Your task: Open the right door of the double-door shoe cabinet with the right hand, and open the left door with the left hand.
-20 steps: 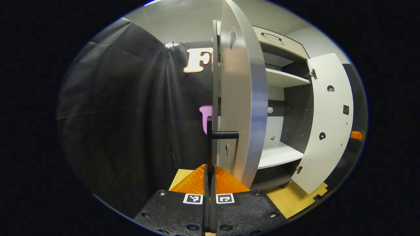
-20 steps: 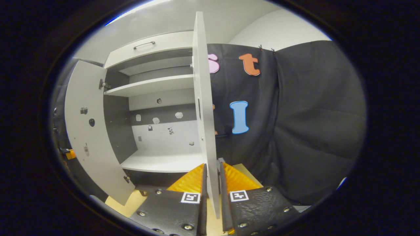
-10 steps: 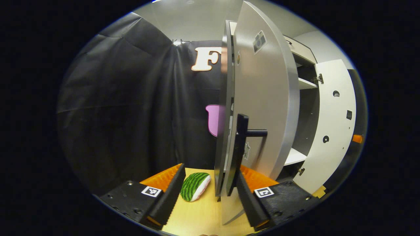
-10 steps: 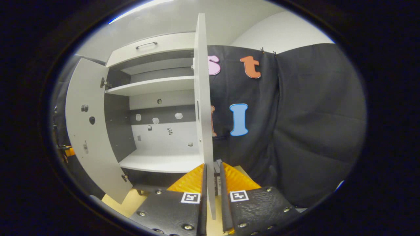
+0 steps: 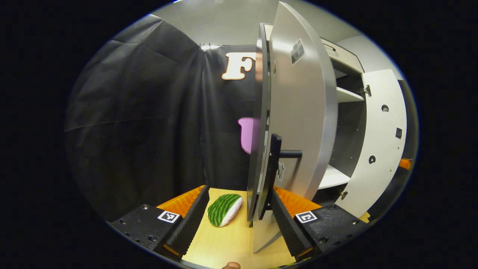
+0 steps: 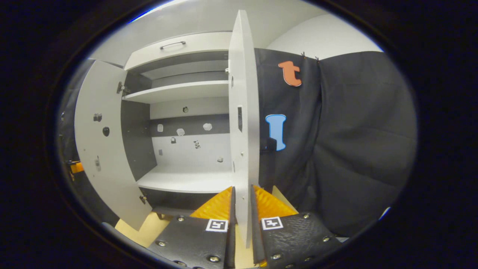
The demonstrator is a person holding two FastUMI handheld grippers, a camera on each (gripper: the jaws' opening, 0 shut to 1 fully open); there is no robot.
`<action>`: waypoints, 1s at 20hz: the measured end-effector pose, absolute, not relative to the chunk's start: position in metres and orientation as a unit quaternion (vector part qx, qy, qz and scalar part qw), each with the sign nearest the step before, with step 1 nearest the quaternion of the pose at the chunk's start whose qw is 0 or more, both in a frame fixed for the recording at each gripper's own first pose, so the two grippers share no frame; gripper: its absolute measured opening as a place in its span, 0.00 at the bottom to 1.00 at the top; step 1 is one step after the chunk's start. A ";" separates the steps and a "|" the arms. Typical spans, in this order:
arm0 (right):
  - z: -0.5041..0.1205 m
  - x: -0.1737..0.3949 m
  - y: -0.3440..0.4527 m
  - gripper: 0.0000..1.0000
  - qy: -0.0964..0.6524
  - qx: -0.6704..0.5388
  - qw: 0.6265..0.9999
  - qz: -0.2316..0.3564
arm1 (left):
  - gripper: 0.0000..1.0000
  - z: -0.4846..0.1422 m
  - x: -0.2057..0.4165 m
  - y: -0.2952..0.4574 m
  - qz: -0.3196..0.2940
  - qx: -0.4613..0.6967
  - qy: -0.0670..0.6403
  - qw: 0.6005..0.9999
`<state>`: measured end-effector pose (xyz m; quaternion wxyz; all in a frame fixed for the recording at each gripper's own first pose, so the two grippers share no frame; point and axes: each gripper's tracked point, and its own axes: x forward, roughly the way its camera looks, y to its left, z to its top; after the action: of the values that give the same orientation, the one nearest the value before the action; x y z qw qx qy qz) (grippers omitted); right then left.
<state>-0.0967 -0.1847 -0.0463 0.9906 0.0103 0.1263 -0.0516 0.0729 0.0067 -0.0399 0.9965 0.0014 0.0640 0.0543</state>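
Black cloth wall (image 5: 142, 112) hangs behind a light wooden floor (image 5: 231, 243)

both cabinet doors stand wide, leaving the shelves (image 6: 186, 91) open between them. the left door (image 5: 298, 112) and its handle (image 5: 276, 164) sit between the left gripper's (image 5: 239, 220) parted fingers; a watermelon slice (image 5: 224, 209) lies on the floor just beside.

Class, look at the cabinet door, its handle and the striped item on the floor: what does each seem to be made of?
Left door: probably laminated board, smooth matt pale face with a soft sheen and a flat square edge.
Handle: dark bar, likely painted metal or plastic; unclear.
Watermelon slice: looks like soft fabric or foam, a toy, with a dull green striped rind.
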 end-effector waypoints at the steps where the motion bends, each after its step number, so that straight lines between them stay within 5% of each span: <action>1: -0.044 -0.096 -0.178 0.19 0.126 0.015 0.991 -0.048 | 0.93 -0.029 0.068 0.006 0.057 0.005 0.054 0.997; 8: -0.020 -0.092 -0.143 0.18 0.105 0.003 0.994 -0.025 | 0.96 0.025 0.037 -0.033 0.036 0.024 0.023 0.999; 15: 0.004 -0.080 -0.089 0.18 0.076 0.008 0.997 0.009 | 0.93 0.052 0.036 -0.130 -0.071 0.020 -0.006 0.997; 20: 0.028 -0.077 -0.057 0.27 0.047 0.032 0.998 0.027 | 0.96 0.058 0.059 -0.175 -0.107 0.023 -0.020 0.994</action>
<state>-0.0766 -0.0568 0.0283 0.9980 0.0324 0.0469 0.0272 0.0589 -0.1754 0.0585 0.9938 0.0230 -0.0202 -0.1071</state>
